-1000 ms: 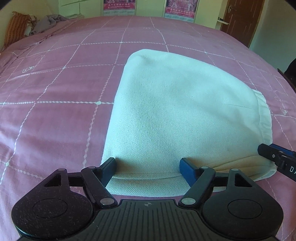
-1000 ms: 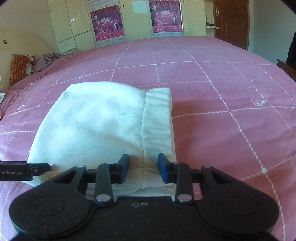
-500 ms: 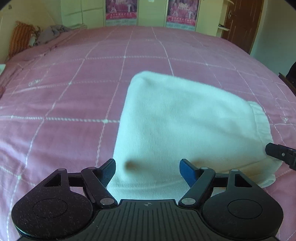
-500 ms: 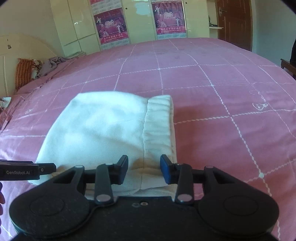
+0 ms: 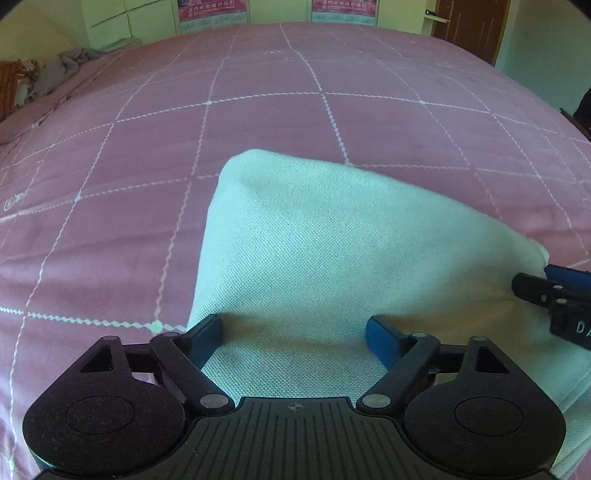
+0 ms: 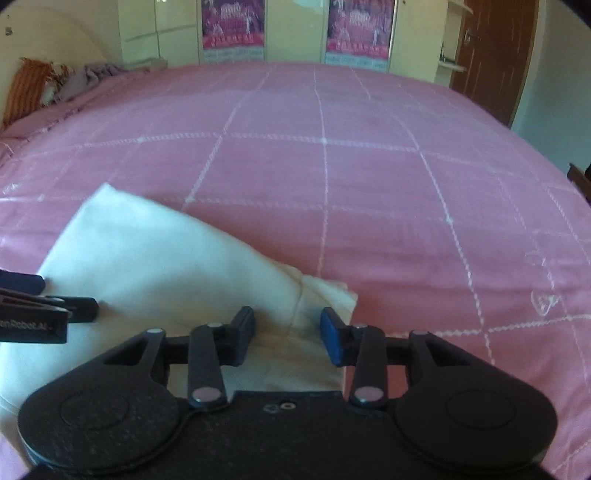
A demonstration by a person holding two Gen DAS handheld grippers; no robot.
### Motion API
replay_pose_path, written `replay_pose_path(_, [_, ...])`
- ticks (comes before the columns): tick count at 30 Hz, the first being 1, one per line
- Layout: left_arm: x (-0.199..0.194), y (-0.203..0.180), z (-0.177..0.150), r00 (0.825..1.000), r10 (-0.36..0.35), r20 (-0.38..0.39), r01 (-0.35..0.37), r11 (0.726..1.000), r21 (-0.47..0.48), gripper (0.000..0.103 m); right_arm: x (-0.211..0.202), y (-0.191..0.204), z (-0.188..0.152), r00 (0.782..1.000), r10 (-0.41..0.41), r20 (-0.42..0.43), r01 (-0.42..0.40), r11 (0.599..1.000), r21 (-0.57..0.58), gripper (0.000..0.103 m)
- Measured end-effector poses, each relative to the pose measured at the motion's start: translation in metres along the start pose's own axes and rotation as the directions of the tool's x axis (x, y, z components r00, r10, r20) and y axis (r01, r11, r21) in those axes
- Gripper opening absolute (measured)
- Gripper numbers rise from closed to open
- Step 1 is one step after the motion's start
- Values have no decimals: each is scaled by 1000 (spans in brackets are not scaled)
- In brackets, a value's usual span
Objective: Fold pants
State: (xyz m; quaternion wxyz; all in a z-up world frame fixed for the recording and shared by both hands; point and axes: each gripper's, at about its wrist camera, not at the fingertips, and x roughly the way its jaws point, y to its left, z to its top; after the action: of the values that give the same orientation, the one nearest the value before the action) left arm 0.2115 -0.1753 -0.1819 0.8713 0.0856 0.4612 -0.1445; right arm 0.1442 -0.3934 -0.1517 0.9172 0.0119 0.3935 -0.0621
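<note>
Ahead of both grippers, the bed is covered only by flat pink quilt as far as the wardrobe. The near centre is occupied by the pants. A cushion and crumpled cloth are confined to the far left corner.

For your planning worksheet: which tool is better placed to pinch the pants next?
Probably right: the right tool brackets a seamed fold of the pants; the left tool gapes wide over flat cloth.

Home bedroom, pink-quilted bed, wardrobe, wooden door
</note>
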Motion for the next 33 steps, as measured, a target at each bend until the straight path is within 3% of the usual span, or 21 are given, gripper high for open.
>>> replay_pose_path(2, [2, -1, -2, 1000, 2, 9, -2, 1000, -8, 90, 6, -11, -6, 1000, 23, 8, -23, 997, 67, 46])
replay_pose_path(14, [-8, -9, -19, 997, 58, 55, -58, 998, -7, 93, 2, -6, -14, 1000, -14, 25, 12, 997, 75, 49])
replay_pose_path(21, [-43, 2, -49, 998, 2, 60, 1, 999, -44, 93, -19, -13, -17, 1000, 13, -10, -12, 988, 152, 58])
replay_pose_path(23, [-55, 3, -63, 998, -12, 68, 14, 999, -31, 93, -46, -16, -23, 998, 21, 56, -31, 984, 178, 57])
replay_pose_path(26, [-65, 2, -86, 996, -17, 85, 20, 999, -36, 93, -79, -11, -40, 992, 32, 121, -44, 994, 99, 57])
replay_pose_path(29, [-63, 3, -92, 997, -20, 80, 25, 998, -57, 93, -74, -8, -71, 998, 2, 62, -3, 1000, 23, 57])
replay_pose_path(31, [-62, 3, -90, 997, -12, 71, 16, 999, -48, 93, -63, -19, -87, 998, 38, 48, -42, 995, 91, 64])
replay_pose_path(33, [-69, 2, -89, 998, -16, 63, 19, 999, -45, 93, -57, -35, -82, 998, 64, 4, -63, 969, 238, 73])
